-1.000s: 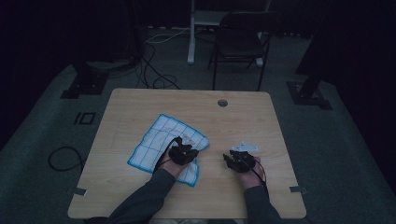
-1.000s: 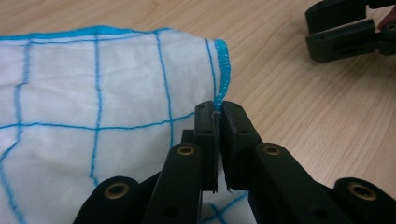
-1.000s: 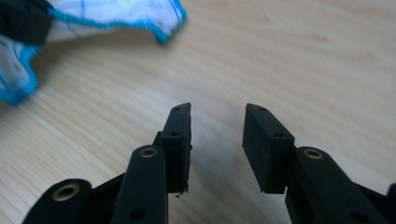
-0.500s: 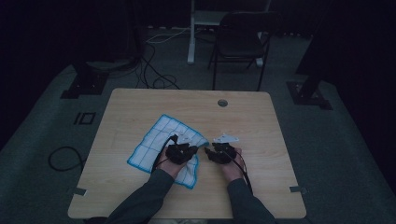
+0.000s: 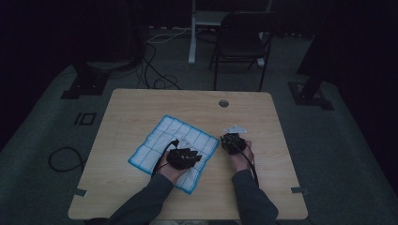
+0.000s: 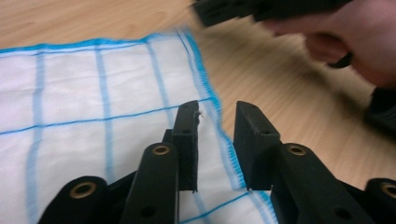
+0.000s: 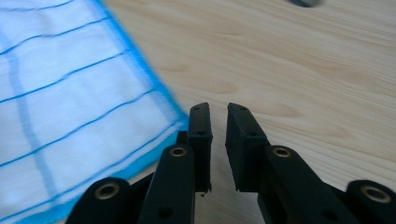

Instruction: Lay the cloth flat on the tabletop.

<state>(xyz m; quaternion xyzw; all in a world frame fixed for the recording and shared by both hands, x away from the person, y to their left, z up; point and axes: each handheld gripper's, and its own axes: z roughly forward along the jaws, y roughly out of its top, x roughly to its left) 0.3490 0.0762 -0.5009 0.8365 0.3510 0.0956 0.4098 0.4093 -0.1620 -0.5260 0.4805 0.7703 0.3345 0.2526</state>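
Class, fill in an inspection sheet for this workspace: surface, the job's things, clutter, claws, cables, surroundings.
Surface: wooden table with a round hole near the far edge.
Job's things: white cloth with blue grid, lying flat.
Clutter: nothing seen.
Claws: left claw over the cloth's blue edge, jaws just opened, a gap between them and nothing gripped; right claw over bare wood beside the cloth's corner, jaws just narrowed to a slim gap, holding nothing.
Cables: one trailing from each claw; a loop on the floor; more behind the table.
Surroundings: dark room, black chair, stand bases.
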